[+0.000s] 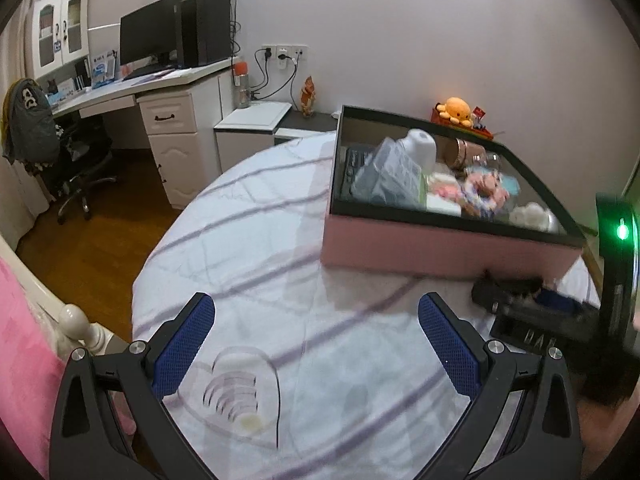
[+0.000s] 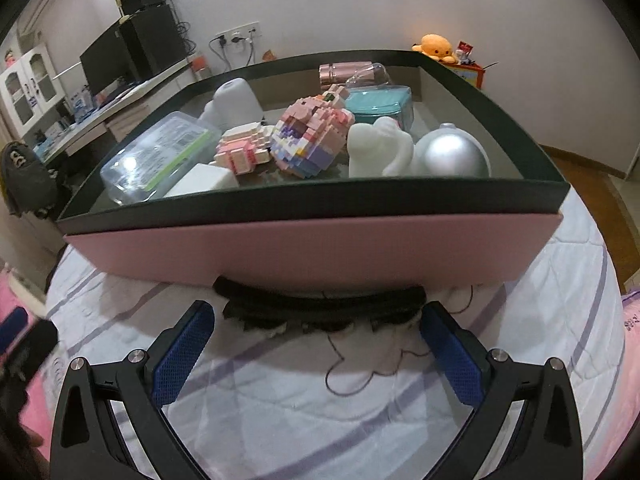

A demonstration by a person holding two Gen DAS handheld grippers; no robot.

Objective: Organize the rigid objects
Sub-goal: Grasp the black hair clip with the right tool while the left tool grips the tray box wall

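Note:
A pink box with a dark rim (image 2: 312, 248) sits on the bed and holds several items: a clear plastic case (image 2: 160, 152), pink block models (image 2: 308, 140), white figures (image 2: 380, 148), a silver dome (image 2: 452, 152). The box also shows in the left wrist view (image 1: 440, 248). My right gripper (image 2: 316, 344) is open and empty, just in front of a black fuzzy headband (image 2: 320, 304) lying against the box front. My left gripper (image 1: 316, 340) is open and empty above the sheet, with a clear heart-shaped acrylic piece (image 1: 240, 392) lying by its left finger.
The bed has a white sheet with purple stripes (image 1: 260, 232). The other gripper's black body with a green light (image 1: 620, 264) is at the right of the left wrist view. A desk with monitor (image 1: 148, 40), an office chair (image 1: 76, 160) and wood floor lie beyond the bed.

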